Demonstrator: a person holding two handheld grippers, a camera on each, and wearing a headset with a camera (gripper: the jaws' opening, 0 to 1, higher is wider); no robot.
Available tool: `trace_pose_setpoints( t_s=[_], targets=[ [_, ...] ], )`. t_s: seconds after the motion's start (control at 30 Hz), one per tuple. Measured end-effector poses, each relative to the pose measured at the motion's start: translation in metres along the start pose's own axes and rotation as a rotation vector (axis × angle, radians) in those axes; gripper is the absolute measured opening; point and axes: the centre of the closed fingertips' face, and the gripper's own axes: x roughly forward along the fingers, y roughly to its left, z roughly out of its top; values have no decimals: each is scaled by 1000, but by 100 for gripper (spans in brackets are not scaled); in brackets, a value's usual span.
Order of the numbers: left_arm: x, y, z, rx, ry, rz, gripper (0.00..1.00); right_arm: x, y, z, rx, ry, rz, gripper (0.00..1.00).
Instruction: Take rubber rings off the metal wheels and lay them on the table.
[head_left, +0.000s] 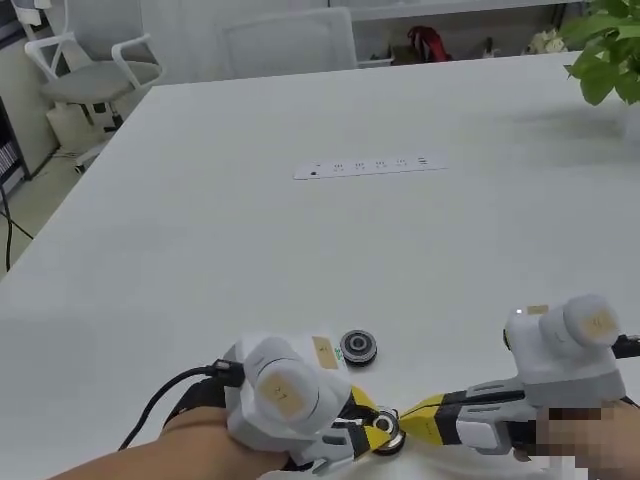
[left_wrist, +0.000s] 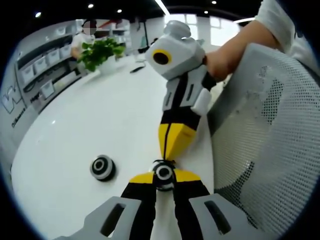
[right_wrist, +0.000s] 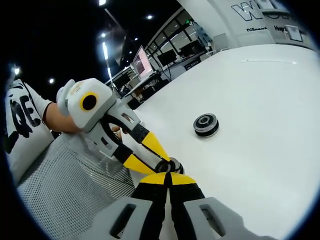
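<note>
Two grippers meet at one metal wheel (left_wrist: 164, 172), held just above the surface (head_left: 300, 250) near its front edge. The left gripper (left_wrist: 164, 178) clamps the wheel to steady it. The right gripper (right_wrist: 169, 176), its jaws narrowed almost together, seems to nip the black rubber ring (left_wrist: 158, 165) for peeling. A second wheel (head_left: 358, 347), dark-rimmed with a pale hub, lies nearby with its ring on.

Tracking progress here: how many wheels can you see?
2. One wheel sits in the left gripper, the right gripper at it, by the near edge of the table; the other wheel lies just beyond.
</note>
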Motion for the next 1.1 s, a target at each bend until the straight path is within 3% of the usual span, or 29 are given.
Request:
trace_pose_setpoints(
  t_s=[0.83,0.93,1.1],
  targets=[
    [1,0,1,-5,-11,0,12,-2,13,9,44,-67,67,0],
    [0,1,1,-7,-14,-1,12,-1,21,12,56,-81,104,0],
    [1,1,1,-11,-17,0,12,-2,18,10,57,-81,97,0]
  ],
)
